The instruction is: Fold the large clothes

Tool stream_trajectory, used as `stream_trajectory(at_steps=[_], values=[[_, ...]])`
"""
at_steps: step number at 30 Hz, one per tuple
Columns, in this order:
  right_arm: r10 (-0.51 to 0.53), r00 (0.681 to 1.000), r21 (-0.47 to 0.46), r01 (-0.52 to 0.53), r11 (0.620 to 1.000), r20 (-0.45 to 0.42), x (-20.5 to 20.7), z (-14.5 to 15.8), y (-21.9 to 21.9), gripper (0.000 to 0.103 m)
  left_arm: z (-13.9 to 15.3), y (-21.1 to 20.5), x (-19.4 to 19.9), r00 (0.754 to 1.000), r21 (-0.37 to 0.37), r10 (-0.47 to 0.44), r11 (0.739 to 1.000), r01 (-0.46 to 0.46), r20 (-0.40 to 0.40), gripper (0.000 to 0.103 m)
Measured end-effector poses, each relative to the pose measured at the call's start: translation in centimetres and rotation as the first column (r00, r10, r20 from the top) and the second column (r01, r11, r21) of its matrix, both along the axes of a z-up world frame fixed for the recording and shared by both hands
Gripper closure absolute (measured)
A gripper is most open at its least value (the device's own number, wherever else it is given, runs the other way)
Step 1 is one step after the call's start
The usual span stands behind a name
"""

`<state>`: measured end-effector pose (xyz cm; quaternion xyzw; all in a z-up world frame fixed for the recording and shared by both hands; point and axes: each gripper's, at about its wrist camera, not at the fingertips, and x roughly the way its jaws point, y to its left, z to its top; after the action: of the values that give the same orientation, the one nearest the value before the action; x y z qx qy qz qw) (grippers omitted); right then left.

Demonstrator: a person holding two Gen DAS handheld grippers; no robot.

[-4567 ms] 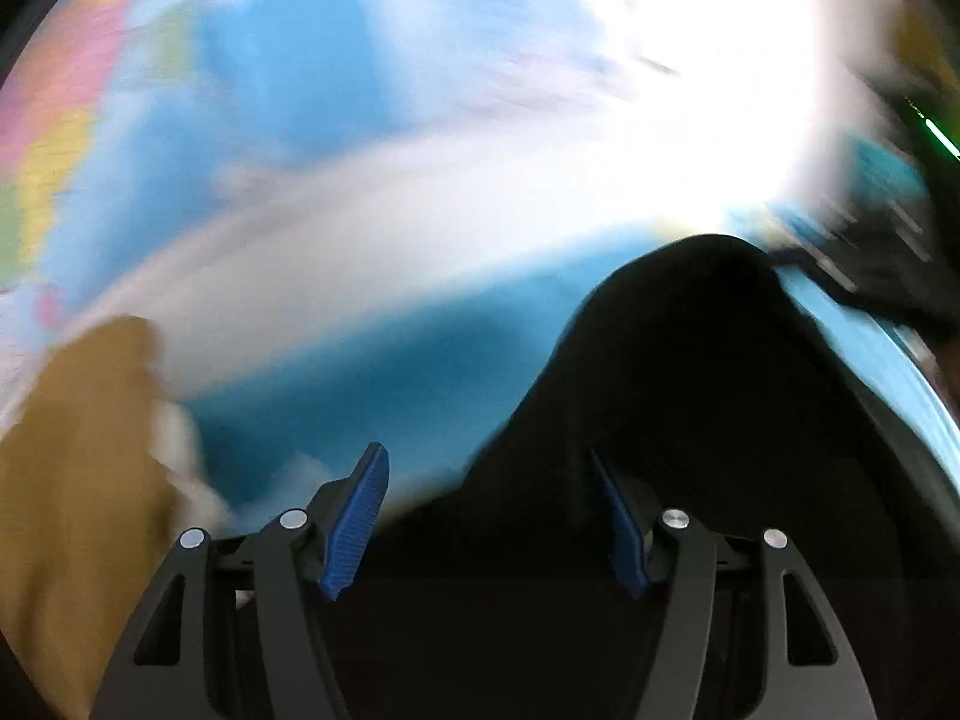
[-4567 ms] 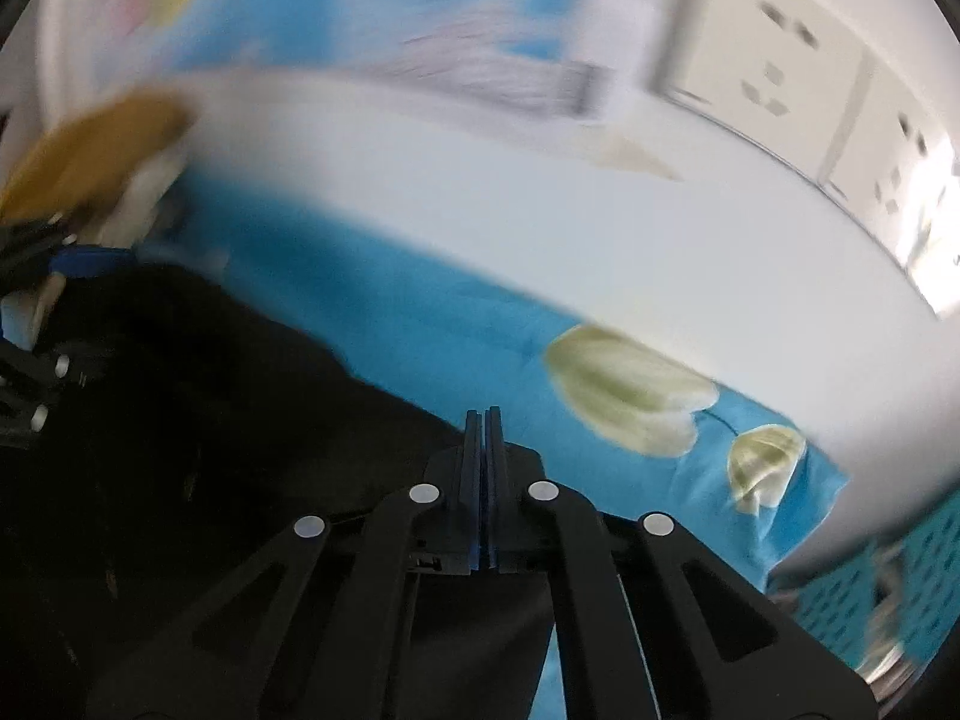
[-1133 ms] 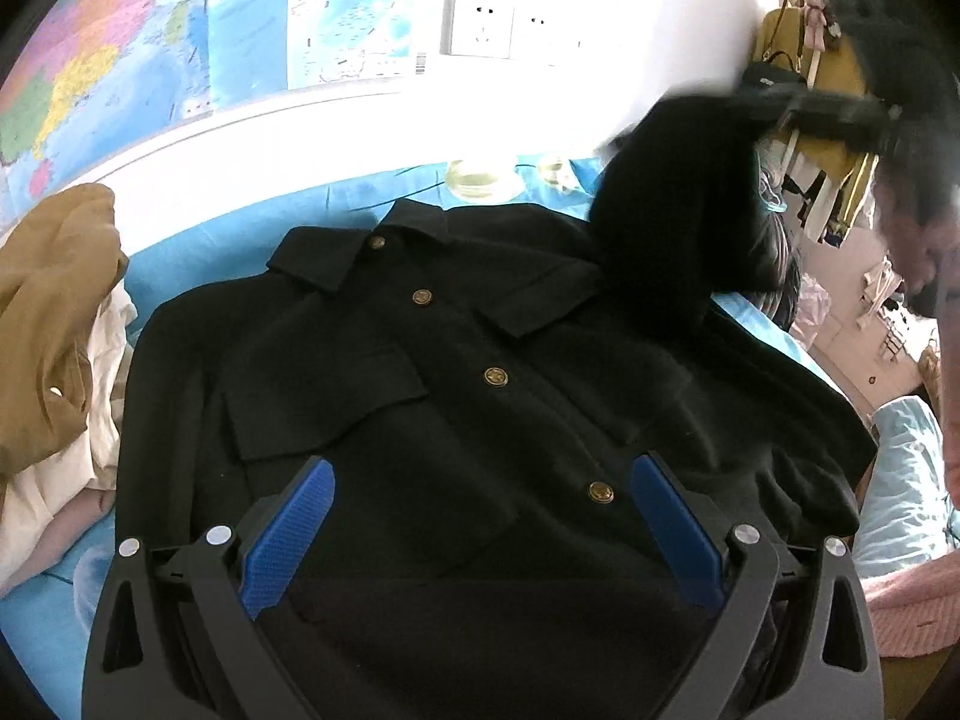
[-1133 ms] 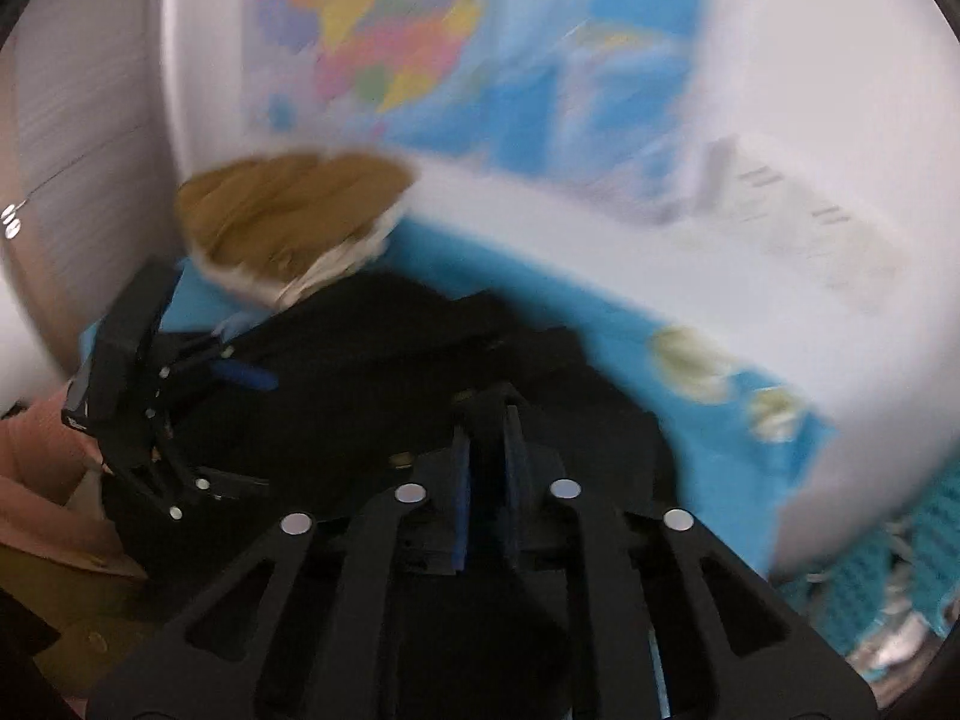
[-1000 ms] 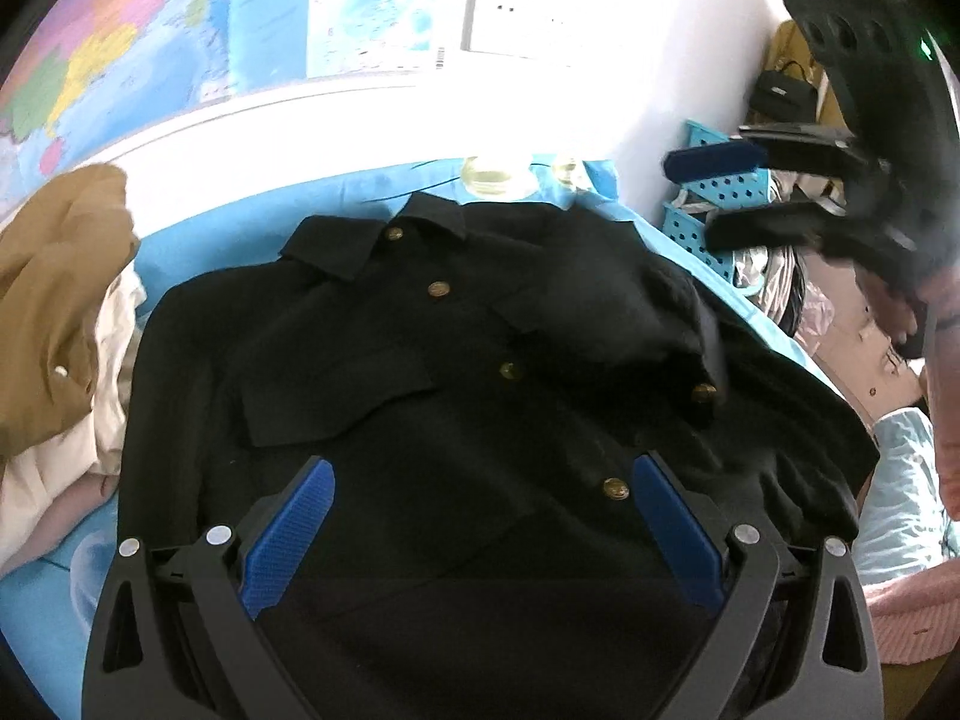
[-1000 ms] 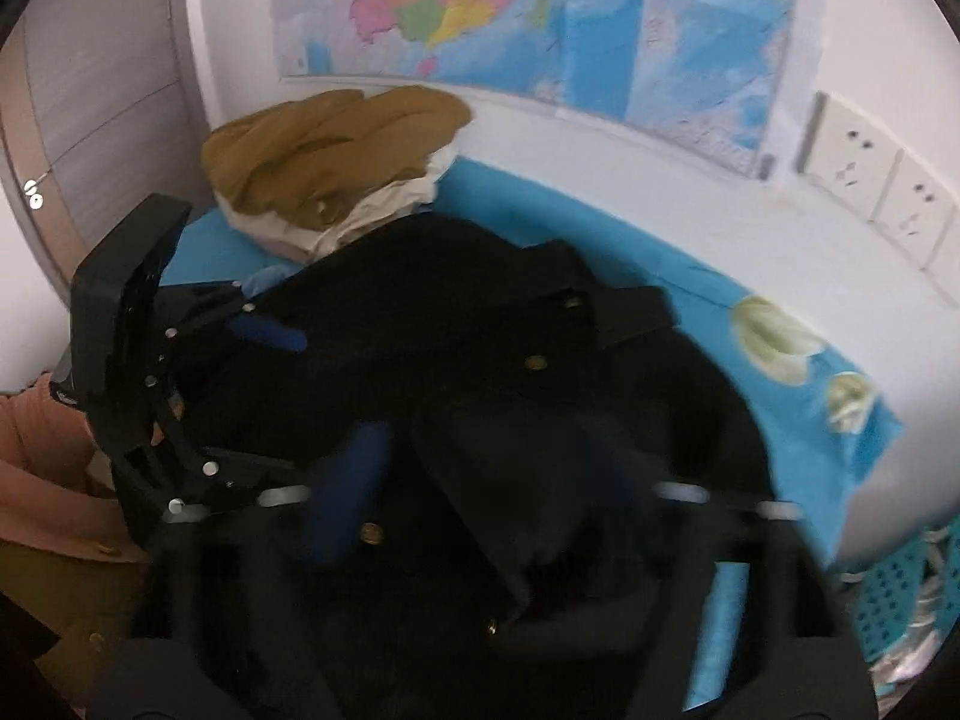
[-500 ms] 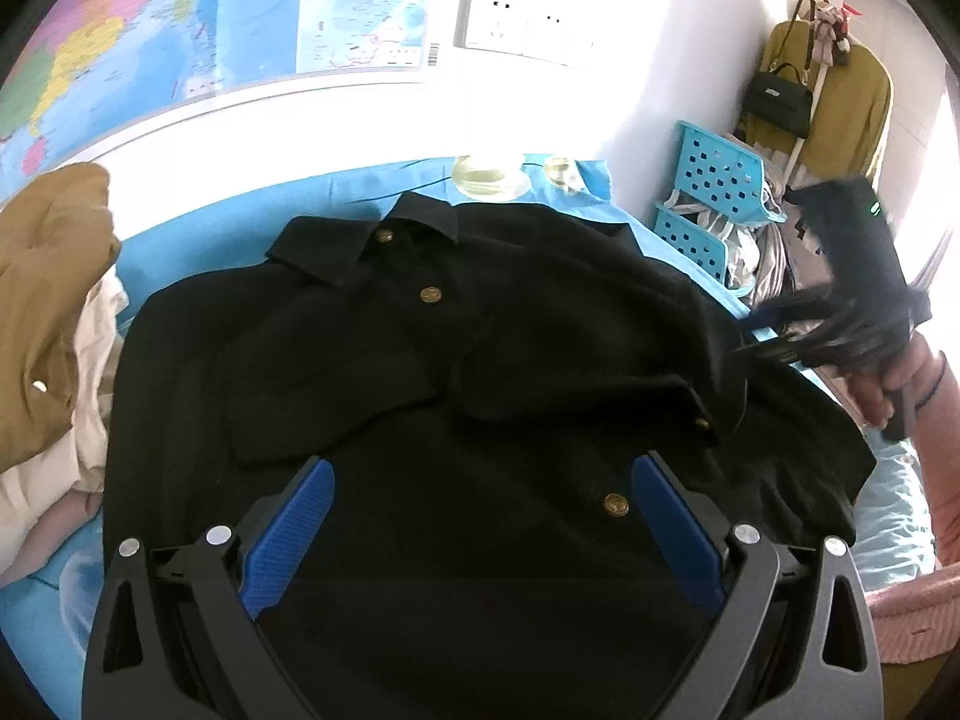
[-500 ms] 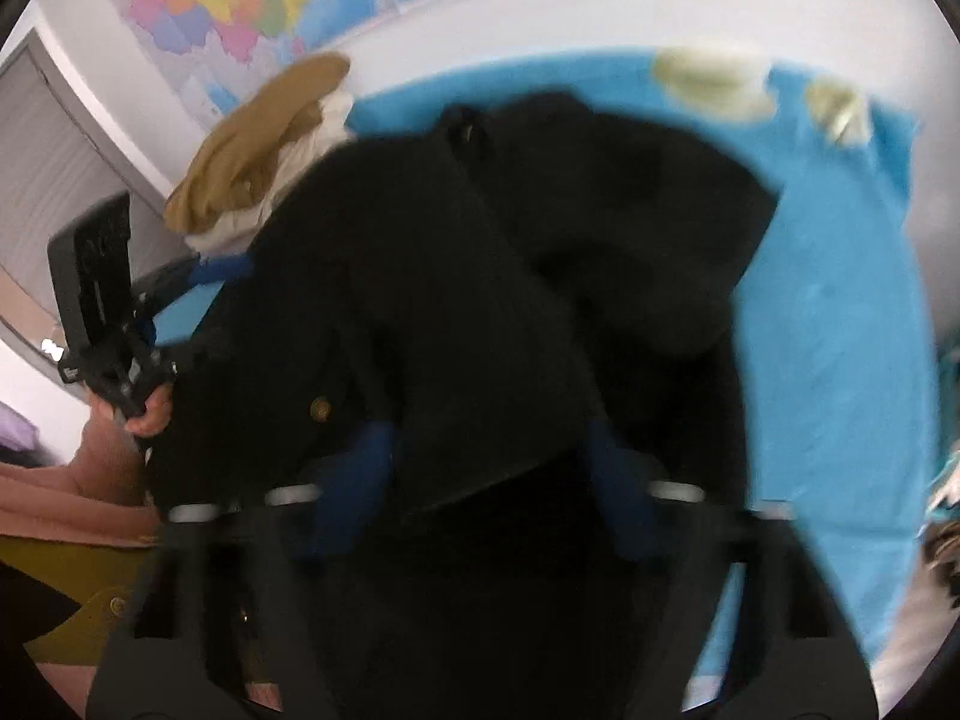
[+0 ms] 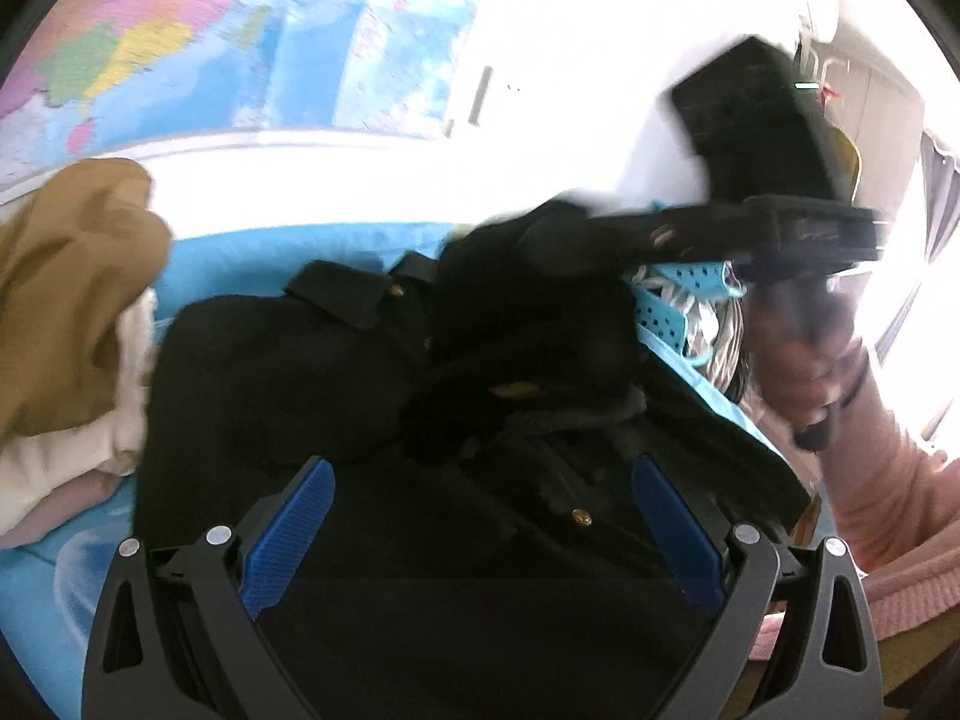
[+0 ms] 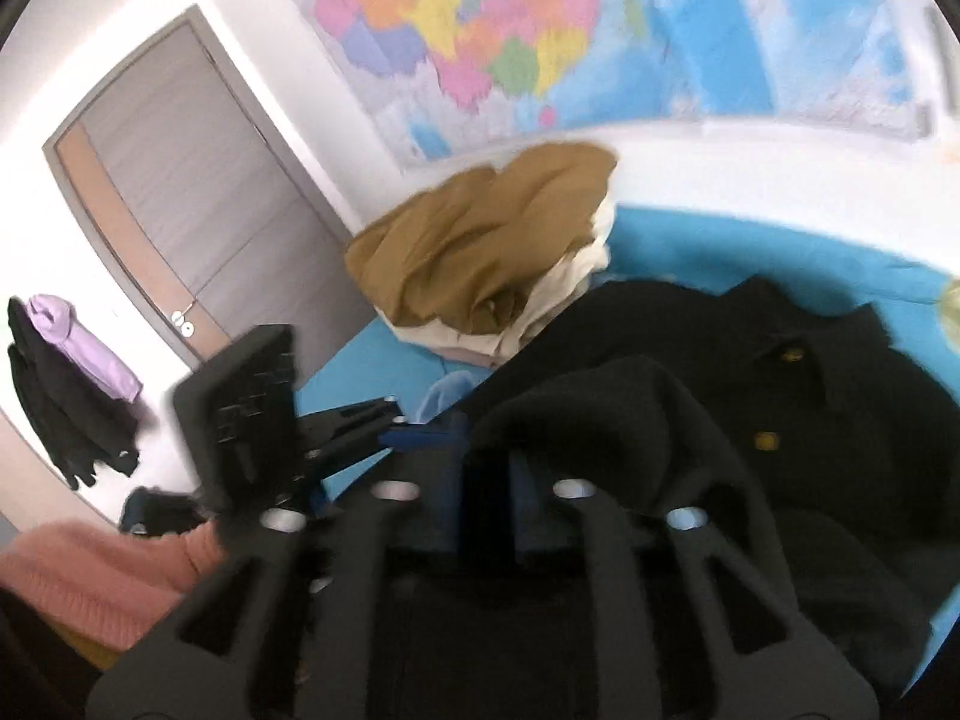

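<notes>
Black and heavy-looking, the buttoned jacket [image 9: 336, 396] lies on the blue bedsheet [image 9: 252, 246]. The right gripper [image 10: 486, 498] seems clamped on a lifted sleeve fold; the left gripper [image 9: 480, 534] hovers spread apart. Thick cloth suits gripping at seams.

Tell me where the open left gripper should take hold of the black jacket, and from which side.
Judging by its pose, the left gripper should pinch the black jacket at its flat edge nearest the tan clothes, coming from that side. The other half is bunched and lifted in the right gripper.
</notes>
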<state>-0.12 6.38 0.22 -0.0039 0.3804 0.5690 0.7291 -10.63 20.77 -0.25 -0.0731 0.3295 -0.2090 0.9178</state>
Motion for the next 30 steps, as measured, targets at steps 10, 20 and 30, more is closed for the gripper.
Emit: stream_trajectory(at_steps=[10, 20, 30], values=[[-0.195, 0.981, 0.049, 0.195, 0.980, -0.021, 3.7, -0.8, -8.3, 0.020, -2.3, 1.7, 3.8, 0.986, -0.003, 0.080, 0.997, -0.082, -0.148, 0.007], [-0.655, 0.752, -0.220, 0.653, 0.725, 0.075, 10.2, -7.1, -21.0, 0.016, -4.6, 1.5, 12.2, 0.931, 0.098, 0.206, 0.978, -0.185, -0.302, 0.007], [-0.547, 0.827, -0.119, 0.534, 0.837, -0.131, 12.1, -10.7, -21.5, 0.096, -3.7, 1.4, 12.7, 0.957, 0.025, 0.174, 0.985, -0.173, -0.232, 0.086]])
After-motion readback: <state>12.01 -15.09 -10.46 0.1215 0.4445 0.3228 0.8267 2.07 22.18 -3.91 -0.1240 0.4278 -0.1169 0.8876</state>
